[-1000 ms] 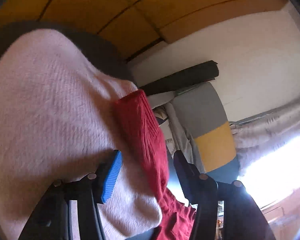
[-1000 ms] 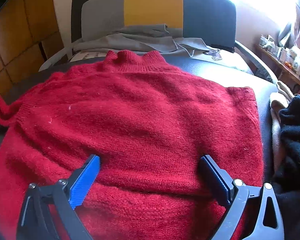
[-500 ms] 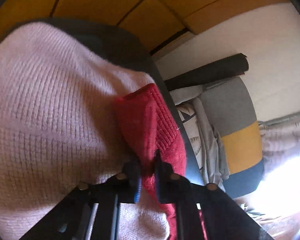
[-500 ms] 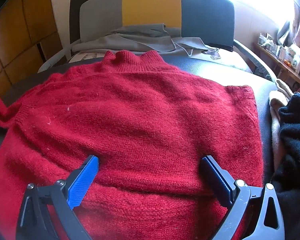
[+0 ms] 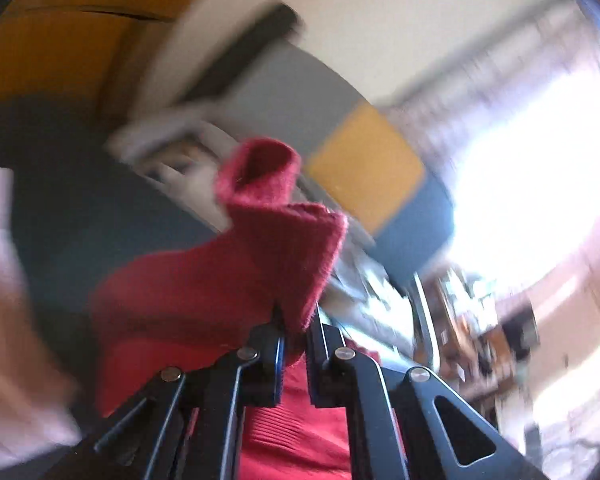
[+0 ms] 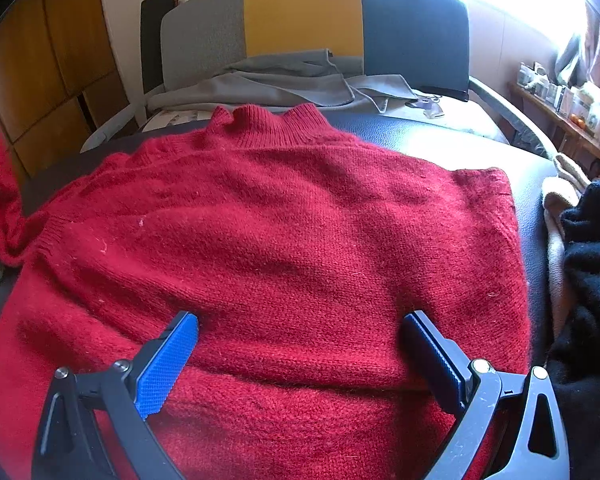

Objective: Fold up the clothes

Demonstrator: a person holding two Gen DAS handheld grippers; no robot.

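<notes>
On the dark padded surface [image 6: 452, 148] that carries the clothes, red sweater [image 6: 284, 240] lies spread flat, collar toward the far edge, body filling most of the middle. Right side reads as a straight edge with no sleeve showing past it, so that sleeve looks tucked under or over; cannot tell which. Left sleeve [image 5: 268, 232] is off the surface: left hand-held gripper [image 5: 294, 344] has its fingers pressed together on the knit near the cuff, the cuff end standing up in front of the camera, view blurred. Right hand-held gripper [image 6: 300, 356] sits low over the near part of the body, fingers spread wide, blue pads resting on the knit, nothing pinched. Judgement: fold partly made at most, one side apparently squared, the left sleeve in hand and not laid on the body, body not doubled over. Black garment [image 6: 592, 264] and a beige one [image 6: 560, 200] heaped at the right edge; grey cloth [image 6: 300, 80] beyond the far edge by a chair back. Pale pink knit [image 5: 0, 280] at the left edge, blurred.
</notes>
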